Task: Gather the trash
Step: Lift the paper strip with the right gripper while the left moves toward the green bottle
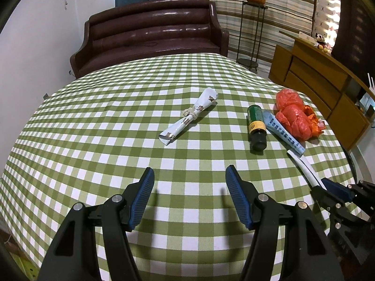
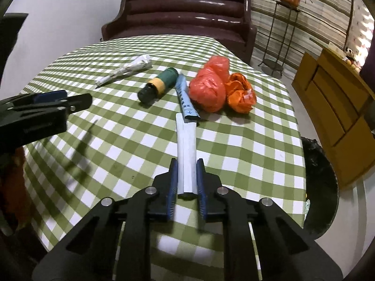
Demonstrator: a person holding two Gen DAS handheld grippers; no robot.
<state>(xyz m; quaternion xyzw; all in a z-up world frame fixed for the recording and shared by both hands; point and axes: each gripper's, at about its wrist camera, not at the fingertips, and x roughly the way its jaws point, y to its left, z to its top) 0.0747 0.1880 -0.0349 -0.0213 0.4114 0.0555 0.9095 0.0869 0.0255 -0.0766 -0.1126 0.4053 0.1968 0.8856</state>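
Now the right gripper is closed on the near end of the white tube, whose long axis runs straight ahead along its fingers. The left gripper stands open and empty, with the rolled paper ahead of it on the table.

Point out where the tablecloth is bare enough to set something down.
Bare: the cloth left of the paper roll, and the near strip by the open left gripper. Crowded: right side, where bottle, tube and orange bags cluster beside the right gripper's white strip.
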